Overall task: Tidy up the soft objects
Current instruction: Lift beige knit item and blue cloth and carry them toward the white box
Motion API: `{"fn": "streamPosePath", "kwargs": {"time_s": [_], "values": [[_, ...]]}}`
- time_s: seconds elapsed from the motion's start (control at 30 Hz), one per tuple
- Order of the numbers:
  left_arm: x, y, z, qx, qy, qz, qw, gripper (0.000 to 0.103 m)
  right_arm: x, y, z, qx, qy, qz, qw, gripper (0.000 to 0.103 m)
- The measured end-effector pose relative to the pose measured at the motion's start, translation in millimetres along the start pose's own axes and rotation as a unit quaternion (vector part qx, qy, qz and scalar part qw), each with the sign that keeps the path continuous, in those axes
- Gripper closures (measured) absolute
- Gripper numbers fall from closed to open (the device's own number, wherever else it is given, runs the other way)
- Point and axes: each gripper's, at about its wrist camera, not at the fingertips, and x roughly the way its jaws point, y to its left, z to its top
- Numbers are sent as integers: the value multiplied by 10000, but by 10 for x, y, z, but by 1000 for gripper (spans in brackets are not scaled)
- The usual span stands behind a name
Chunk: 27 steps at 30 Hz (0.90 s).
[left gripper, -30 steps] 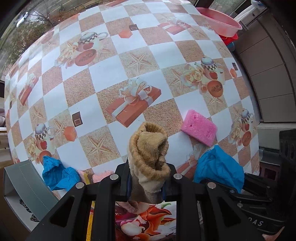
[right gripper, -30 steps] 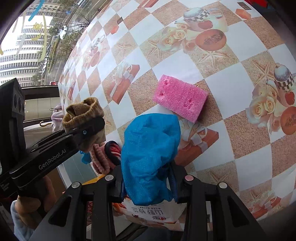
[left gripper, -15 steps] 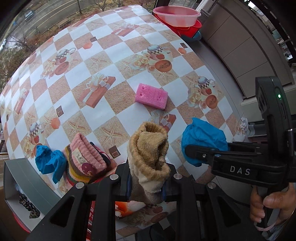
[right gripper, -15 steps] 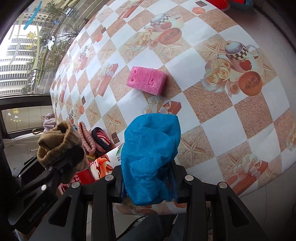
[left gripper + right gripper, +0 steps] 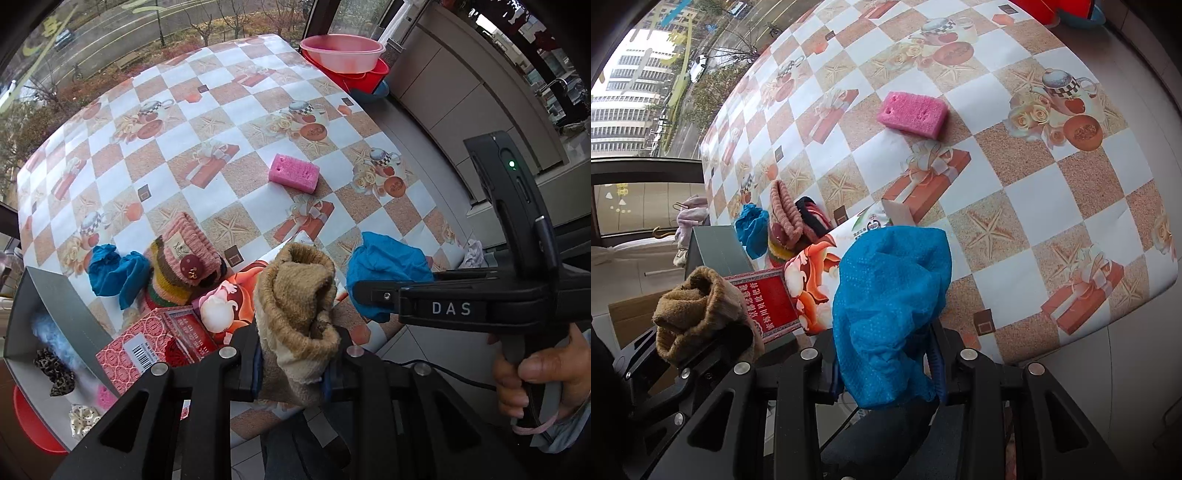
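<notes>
- Left of the pink sponge (image 5: pixel 293 172), near the table edge, I see a grey box (image 5: pixel 55 291) with small fluffy things inside. I think soft things go there.
- My left gripper (image 5: pixel 295 363) squeezes a tan knitted sock (image 5: pixel 295 291), fuzzy and rolled, above that edge.
- My right gripper (image 5: pixel 886 373) pinches a crinkly blue cover (image 5: pixel 890 302), floppy and thin.

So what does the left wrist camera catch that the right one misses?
Only the left view shows the pink basin, the person's hand on the right gripper's handle, and scrunchies in the grey box. Only the right view shows buildings outside. Both show the pink sponge, tan sock and blue cloth.
</notes>
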Motion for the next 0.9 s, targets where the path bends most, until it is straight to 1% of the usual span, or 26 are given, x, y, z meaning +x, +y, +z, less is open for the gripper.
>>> {"fn": "streamPosePath", "kwargs": {"time_s": [0.13, 0.3, 0.4, 0.57, 0.73, 0.83, 0.9], "values": [[-250, 135, -89, -196, -308, 17, 9993, 78, -81, 248, -86, -240, -80, 37, 9997, 65], [-532, 327, -221, -445, -659, 99, 9968, 78, -239, 657, -161, -660, -269, 114, 9974, 65], [-664, 462, -322, -607, -812, 168, 9947, 78, -321, 918, -218, -953, -393, 145, 9946, 65], [-831, 717, -558, -973, -1031, 299, 9894, 78, -337, 1306, -353, -1394, -430, 200, 9891, 65], [-1015, 1014, -876, -1480, -1269, 497, 9795, 78, -285, 1736, -514, -1963, -393, 124, 9797, 65], [-1098, 1218, -1094, -1866, -1355, 606, 9712, 78, -236, 2066, -619, -2458, -374, 26, 9686, 65], [-1158, 1348, -1256, -2158, -1411, 704, 9636, 78, -168, 2280, -692, -2767, -264, 18, 9606, 65]]}}
